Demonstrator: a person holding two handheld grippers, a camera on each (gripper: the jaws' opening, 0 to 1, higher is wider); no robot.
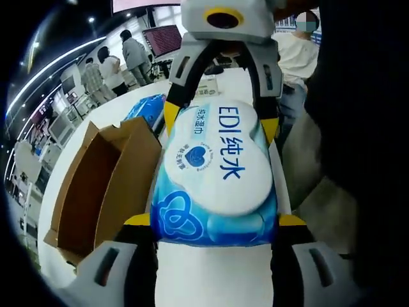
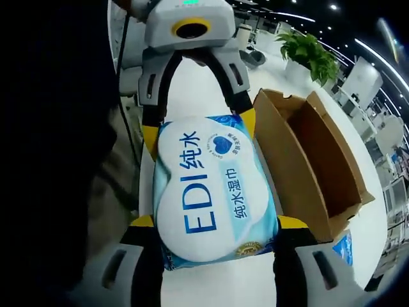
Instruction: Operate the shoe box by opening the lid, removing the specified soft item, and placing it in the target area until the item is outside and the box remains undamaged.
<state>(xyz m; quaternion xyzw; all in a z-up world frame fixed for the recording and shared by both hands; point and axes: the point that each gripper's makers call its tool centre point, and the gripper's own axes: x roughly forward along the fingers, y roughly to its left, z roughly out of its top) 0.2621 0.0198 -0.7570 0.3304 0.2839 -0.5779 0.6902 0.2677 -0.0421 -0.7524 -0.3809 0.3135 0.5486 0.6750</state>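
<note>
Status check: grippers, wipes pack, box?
Left gripper and right gripper both clamp the wipes pack from opposite ends. Pack outside, over the table. Cardboard box open beside it.

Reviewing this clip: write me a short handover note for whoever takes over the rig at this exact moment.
Left gripper: shut on one end of the wet wipes pack, which sits between its yellow-tipped jaws.
Right gripper: shut on the opposite end of the same pack; the two face each other across it.
Shoe box: a brown cardboard box, open, interior looks empty, standing on the white table beside the pack.
Done: lid open, pack out of the box.
Left: set the pack down in the target area and release; I cannot tell where that area is.
</note>
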